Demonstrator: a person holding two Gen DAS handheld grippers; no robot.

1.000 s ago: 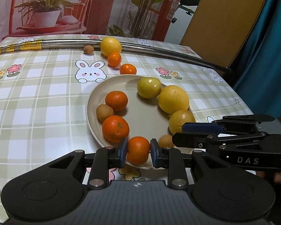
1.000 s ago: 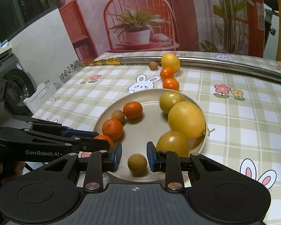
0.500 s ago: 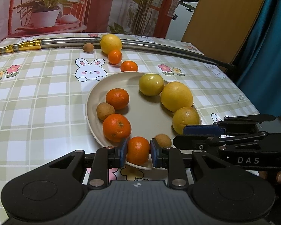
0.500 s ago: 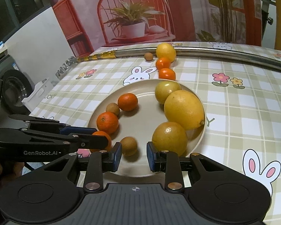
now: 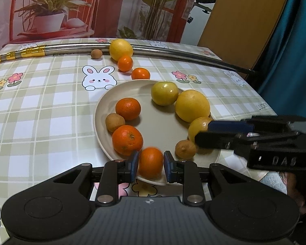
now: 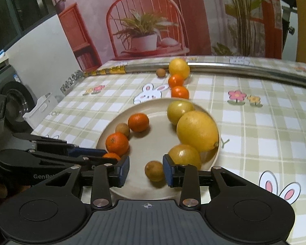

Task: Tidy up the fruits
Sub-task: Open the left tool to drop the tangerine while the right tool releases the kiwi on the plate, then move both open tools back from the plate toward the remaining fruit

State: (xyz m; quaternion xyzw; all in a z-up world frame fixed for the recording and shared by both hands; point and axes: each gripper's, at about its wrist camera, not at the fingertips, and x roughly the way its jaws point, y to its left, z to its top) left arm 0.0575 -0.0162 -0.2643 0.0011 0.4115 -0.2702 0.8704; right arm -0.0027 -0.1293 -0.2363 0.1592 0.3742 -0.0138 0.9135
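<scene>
**Both grippers at the near rim of the fruit plate**

On the checked bunny-print tablecloth (image 5: 40, 106) sits a round beige plate (image 5: 159, 126) with fruit ringed around its edge. At the plate's near rim, the left gripper (image 5: 151, 164) is closed on a small orange mandarin (image 5: 151, 162); both blue pads press its sides, and the fruit sits over the rim. Just beyond it on the left side of the plate lie a larger mandarin (image 5: 127, 139), a small brown fruit (image 5: 114, 122) and another mandarin (image 5: 128, 108).

The right gripper (image 6: 145, 170) has just been opening its jaws. A small brown round fruit (image 6: 154, 170) rests on the plate between them, close against the right-hand pad and clear of the left-hand pad, so nothing is gripped. Right beside that gripper lies a yellow lemon-like fruit (image 6: 184, 156), touching a large yellow citrus (image 6: 196, 130), with a yellow-green round fruit (image 6: 179, 109) behind that.

Off the plate, on the far part of the cloth, two small mandarins (image 5: 140, 73) (image 5: 125, 63) lead up to a yellow citrus (image 5: 121, 49), which leans against a long metal rod (image 5: 173, 52) lying across the table. A small brown fruit (image 5: 96, 53) lies just beside it, near the rod.

From the right wrist view, the left gripper enters from the left edge, its fingertips at the plate's near-left rim.
</scene>
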